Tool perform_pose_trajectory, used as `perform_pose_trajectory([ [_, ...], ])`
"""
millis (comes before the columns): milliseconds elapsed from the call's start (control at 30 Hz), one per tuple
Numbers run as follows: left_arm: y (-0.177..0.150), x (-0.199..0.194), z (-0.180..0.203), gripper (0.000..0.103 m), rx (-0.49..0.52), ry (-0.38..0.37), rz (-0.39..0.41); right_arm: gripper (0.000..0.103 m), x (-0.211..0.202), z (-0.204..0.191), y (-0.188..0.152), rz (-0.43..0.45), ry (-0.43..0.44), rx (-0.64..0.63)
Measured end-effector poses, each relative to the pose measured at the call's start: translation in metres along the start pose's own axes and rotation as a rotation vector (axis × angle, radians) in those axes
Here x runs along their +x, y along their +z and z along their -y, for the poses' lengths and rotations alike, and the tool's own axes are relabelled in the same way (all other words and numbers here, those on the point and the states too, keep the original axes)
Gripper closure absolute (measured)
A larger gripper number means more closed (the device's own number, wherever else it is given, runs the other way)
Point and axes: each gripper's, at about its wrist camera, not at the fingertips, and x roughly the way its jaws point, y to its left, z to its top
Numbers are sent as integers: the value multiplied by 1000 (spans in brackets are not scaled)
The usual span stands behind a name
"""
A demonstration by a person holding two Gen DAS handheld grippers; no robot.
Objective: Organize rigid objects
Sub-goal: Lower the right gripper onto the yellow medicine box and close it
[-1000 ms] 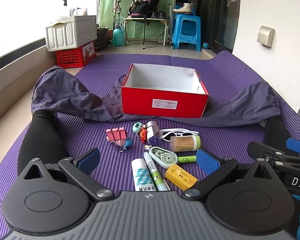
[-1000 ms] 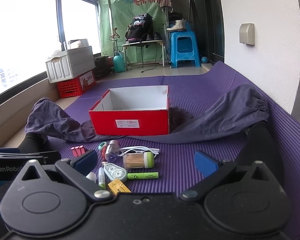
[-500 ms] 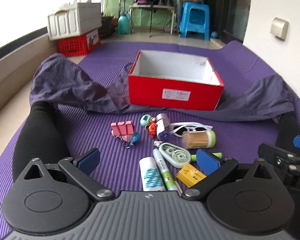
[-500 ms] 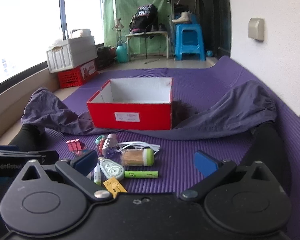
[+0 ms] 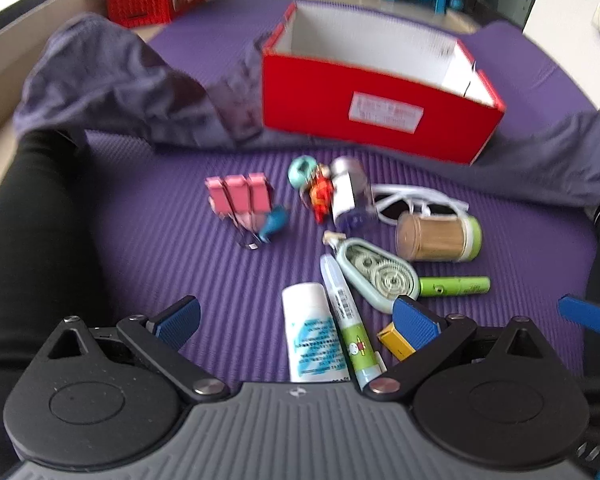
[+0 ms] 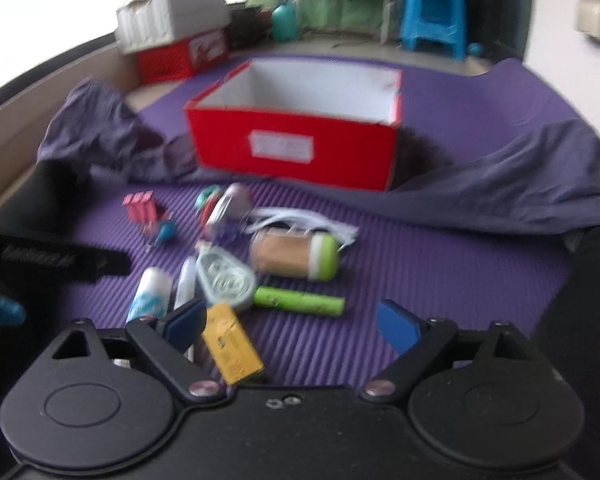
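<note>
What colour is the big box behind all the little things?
The box is red outside and white inside, with a white label on its front. The left wrist view shows it best.

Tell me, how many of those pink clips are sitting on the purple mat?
3. The pink clips stand side by side in a row at the left edge of the clutter, in front of the red box, with a small blue piece beside them. Others could be hidden.

Your two wrist cameras look low and forward across the purple mat (image 5: 148, 216), close, sharing the red box (image 6: 296, 148).
</note>
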Motion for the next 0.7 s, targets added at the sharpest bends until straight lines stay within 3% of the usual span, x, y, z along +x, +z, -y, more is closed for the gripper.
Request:
perform_pose_trajectory([
  [33, -1, 8, 4, 0, 12, 15, -17, 23, 5, -2, -1, -13, 8, -10],
  [400, -13, 61, -3, 0, -20, 128, -138, 31, 40, -12, -6, -122, 60, -65],
  [633, -14, 63, -4, 1, -20, 119, -144, 47, 55, -24, -10, -154, 74, -119],
  [700, -14, 63, -2, 10, -13, 101, -146, 53, 59, -27, -11, -160, 78, -137],
])
